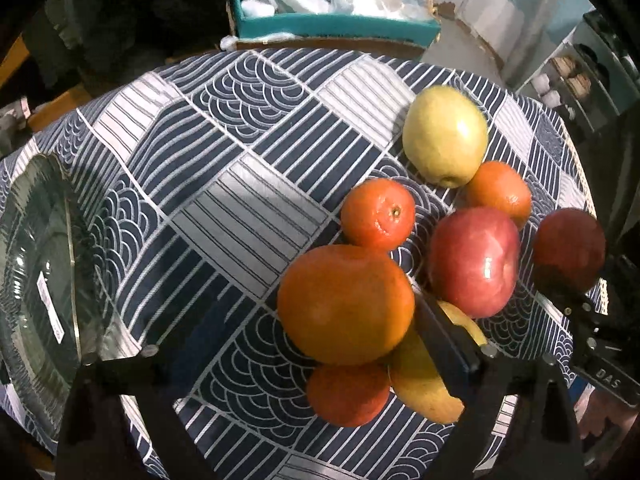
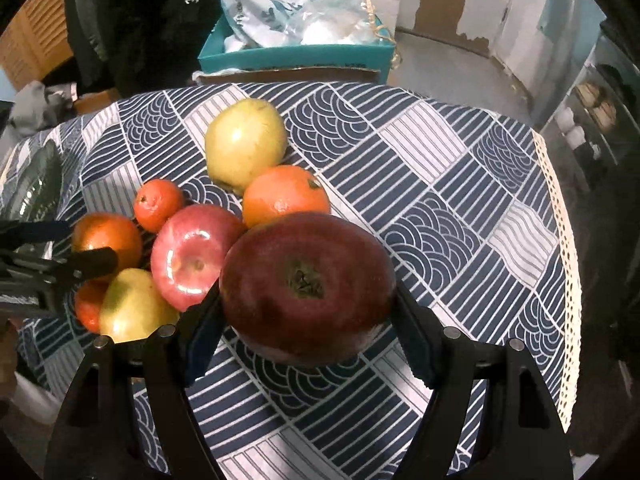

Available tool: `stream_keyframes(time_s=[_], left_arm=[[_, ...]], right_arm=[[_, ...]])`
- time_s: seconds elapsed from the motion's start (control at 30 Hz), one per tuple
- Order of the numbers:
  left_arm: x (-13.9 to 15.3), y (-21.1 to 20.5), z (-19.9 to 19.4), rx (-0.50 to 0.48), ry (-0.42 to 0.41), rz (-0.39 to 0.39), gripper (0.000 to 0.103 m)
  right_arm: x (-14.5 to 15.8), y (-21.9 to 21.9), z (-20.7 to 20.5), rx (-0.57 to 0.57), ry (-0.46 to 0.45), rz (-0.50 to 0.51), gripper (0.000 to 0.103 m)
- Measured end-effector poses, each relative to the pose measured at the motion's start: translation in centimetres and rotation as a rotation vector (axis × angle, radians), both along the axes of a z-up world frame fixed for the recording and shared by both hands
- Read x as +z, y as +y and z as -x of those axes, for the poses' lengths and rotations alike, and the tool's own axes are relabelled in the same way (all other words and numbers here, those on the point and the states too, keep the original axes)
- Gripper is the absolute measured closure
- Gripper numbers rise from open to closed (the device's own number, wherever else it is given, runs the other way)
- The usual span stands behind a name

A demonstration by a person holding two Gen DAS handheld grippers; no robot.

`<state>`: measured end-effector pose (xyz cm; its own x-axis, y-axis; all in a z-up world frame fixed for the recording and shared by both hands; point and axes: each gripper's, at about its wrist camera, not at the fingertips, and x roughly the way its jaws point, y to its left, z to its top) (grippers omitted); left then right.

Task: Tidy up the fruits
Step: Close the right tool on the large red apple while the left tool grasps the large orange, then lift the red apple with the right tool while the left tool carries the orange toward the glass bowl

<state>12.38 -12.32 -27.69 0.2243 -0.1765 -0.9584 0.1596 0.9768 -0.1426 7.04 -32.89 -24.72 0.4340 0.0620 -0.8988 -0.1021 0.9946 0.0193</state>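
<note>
I had the right tool (image 2: pixel 308 320) clenched on the dark red apple (image 2: pixel 307 280), its pads pressing the fruit's flanks at nine and three o'clock, calyx end facing the camera. The apple looked lifted clear of the patterned cloth (image 2: pixel 460 208) on the worktop, though I could not be sure how far.

My left tool (image 1: pixel 280 356) stood released and wide. Its right finger (image 1: pixel 444 344) lay between the big orange (image 1: pixel 346 304) and the yellow pear (image 1: pixel 424 384); the other finger was well off toward nine o'clock, pressing nothing.

The rest of the heap sat in a tight cluster: the pink-red apple (image 2: pixel 192 256) touching the pear, the small tangerines (image 1: pixel 378 214) and the yellow-green apple (image 1: pixel 444 136) toward twelve o'clock. The glass plate (image 1: pixel 36 280) waited at nine o'clock in the left view.

To do this step well, I judged I should carry the dark apple high enough to pass over the cluster, since a low sweep would nudge the pink-red apple and set round fruit rolling. I wanted the grip steady, not tighter, to avoid bruising. For the left side, I reckoned the orange needed centring between both fingers before closing, so the pear would not get pushed aside.
</note>
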Motion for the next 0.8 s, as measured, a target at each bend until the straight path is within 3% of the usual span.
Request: stream_keyframes(time_s=[0.13, 0.23, 0.3, 0.5, 0.63, 0.8], left_arm=[[-0.8, 0.6, -0.5, 0.034, 0.039, 0.062, 0.009], [-0.9, 0.4, -0.5, 0.026, 0.039, 0.099, 0.018], [-0.7, 0.1, -0.4, 0.005, 0.039, 0.134, 0.033], [-0.4, 0.0, -0.1, -0.006, 0.029, 0.121, 0.034], [0.2, 0.0, 0.6, -0.024, -0.012, 0.048, 0.034], [1.6, 0.6, 1.6, -0.043, -0.078, 0.011, 0.034]], right_arm=[[0.0, 0.5, -0.2, 0.011, -0.004, -0.004, 0.026], [0.0, 0.7, -0.4, 0.015, -0.007, -0.003, 0.026], [0.0, 0.7, -0.4, 0.013, -0.008, -0.004, 0.026], [0.5, 1.0, -0.4, 0.015, -0.017, -0.011, 0.026], [1.0, 1.3, -0.4, 0.020, -0.031, -0.008, 0.026], [2.4, 1.6, -0.4, 0.018, -0.069, -0.001, 0.026]])
